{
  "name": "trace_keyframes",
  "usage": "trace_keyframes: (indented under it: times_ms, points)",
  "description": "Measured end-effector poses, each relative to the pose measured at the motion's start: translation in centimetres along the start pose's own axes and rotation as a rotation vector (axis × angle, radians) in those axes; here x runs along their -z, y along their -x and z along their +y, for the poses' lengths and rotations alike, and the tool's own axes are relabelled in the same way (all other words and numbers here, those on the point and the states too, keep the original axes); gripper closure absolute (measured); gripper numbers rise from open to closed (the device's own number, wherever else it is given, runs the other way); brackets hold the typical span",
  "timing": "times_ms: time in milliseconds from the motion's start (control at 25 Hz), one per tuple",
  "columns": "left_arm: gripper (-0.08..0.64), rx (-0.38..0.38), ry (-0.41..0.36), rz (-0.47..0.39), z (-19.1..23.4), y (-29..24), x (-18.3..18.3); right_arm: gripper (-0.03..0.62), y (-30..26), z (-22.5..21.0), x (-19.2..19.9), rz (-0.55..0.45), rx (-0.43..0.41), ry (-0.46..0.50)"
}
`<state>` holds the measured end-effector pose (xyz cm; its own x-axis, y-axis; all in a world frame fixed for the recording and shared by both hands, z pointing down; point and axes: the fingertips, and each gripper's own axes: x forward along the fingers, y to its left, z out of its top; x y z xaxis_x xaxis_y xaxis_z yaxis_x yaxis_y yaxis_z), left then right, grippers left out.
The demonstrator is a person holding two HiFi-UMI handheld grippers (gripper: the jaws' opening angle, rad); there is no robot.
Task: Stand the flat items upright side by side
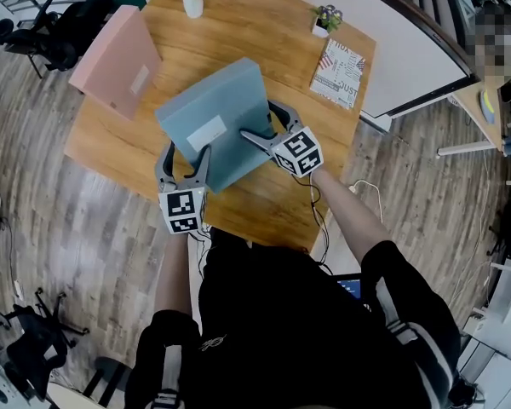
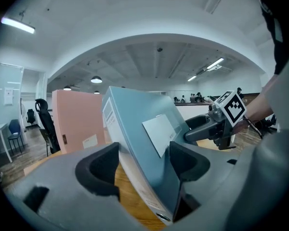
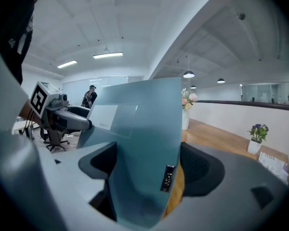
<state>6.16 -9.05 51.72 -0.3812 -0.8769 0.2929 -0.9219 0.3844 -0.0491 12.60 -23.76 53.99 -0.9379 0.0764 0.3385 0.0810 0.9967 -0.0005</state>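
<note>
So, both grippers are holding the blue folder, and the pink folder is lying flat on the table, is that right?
Not quite: the pink folder stands upright on the table, as the left gripper view shows. The left gripper and right gripper do both hold the blue folder.

Head cam looked steeply down on the light wooden table [image 1: 264,49] from over the person. The cam on the left gripper [image 1: 186,153] faced 12 o'clock, the one on the right gripper [image 1: 257,119] faced 10 o'clock. Both sat right up against the same slanted grey-blue plastic box file [image 1: 213,109].
</note>
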Motion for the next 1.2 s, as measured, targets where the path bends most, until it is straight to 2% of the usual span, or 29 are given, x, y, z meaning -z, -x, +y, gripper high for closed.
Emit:
trace_keyframes:
  times_ms: [280, 480, 640, 960, 1200]
  points:
    - [0.202, -0.002, -0.117, -0.068, -1.2, 1.1, -1.8, 0.175, 0.6, -0.3, -1.3, -0.039, 0.066, 0.106]
    - [0.219, 0.006, -0.173, -0.116, -2.4, 1.8, -2.4, 0.17, 1.1, -0.7, -1.4, -0.076, 0.087, 0.094]
    - [0.216, 0.004, -0.15, -0.138, -3.1, 2.3, -2.5, 0.17, 1.5, -0.7, -1.2, -0.084, 0.088, 0.099]
    - [0.219, 0.023, -0.171, -0.143, -4.9, 3.4, -2.3, 0.164, 2.1, -0.7, -0.7, -0.069, 0.064, 0.164]
    - [0.229, 0.043, -0.097, -0.142, -5.6, 4.0, -2.3, 0.166, 2.7, -0.8, -0.4, -0.074, 0.067, 0.156]
